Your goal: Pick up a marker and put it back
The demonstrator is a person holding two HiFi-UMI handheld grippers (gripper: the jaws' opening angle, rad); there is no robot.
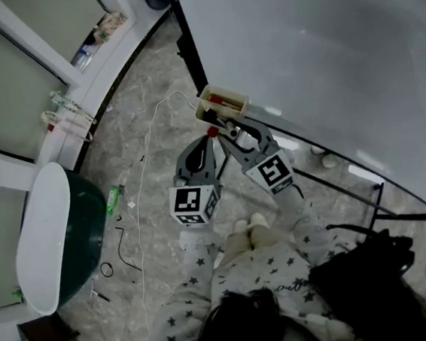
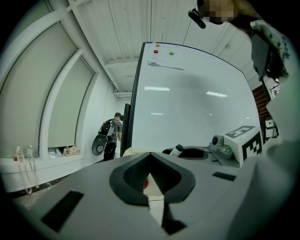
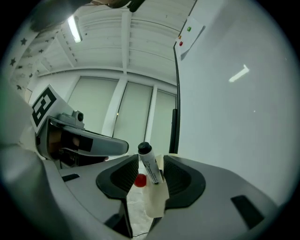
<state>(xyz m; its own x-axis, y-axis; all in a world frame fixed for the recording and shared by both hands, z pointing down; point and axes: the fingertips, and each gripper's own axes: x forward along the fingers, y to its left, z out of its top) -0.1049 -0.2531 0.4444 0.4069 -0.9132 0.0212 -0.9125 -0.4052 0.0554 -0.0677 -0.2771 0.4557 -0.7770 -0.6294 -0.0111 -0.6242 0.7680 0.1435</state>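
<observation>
Right gripper (image 3: 150,159) clenched on the marker (image 3: 145,151) over the holder (image 1: 201,110) at the whiteboard's (image 1: 322,56) edge, left gripper (image 2: 150,154) closed, empty; advise firm, steady hold clear of the rim

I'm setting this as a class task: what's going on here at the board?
A person holds a tool in each hand, both raised close to the cream marker holder at the edge of the whiteboard. The right tool is closed on a black-capped marker, which stands upright between its pads. The left tool is pinched shut at the tips, seemingly on a small red piece. The marker looks clear of the holder, not yet put back.
</observation>
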